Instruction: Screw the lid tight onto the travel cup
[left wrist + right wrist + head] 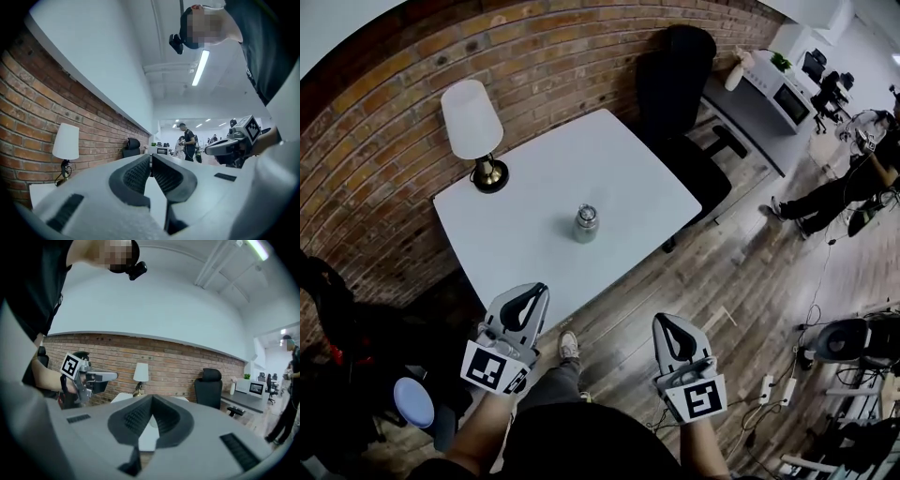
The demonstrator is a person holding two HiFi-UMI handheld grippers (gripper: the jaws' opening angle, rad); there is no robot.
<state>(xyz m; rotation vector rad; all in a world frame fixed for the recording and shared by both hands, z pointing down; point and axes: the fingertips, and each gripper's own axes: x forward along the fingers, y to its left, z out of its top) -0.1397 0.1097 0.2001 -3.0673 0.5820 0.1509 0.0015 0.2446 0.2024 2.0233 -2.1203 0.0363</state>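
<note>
A small steel travel cup (586,223) with its lid on top stands upright near the middle of the white table (525,253). I cannot tell how tightly the lid sits. My left gripper (541,288) hovers over the table's front edge, well short of the cup, shut and empty. My right gripper (662,321) hangs over the floor in front of the table, also shut with nothing in it. In the left gripper view the jaws (151,157) meet, and in the right gripper view they (151,397) do too. Neither gripper view shows the cup.
A white-shaded lamp (473,131) stands at the table's back left by the brick wall. A black office chair (680,84) sits behind the table's right corner. A person (844,187) stands far right. A blue stool (414,401) is beside my left arm.
</note>
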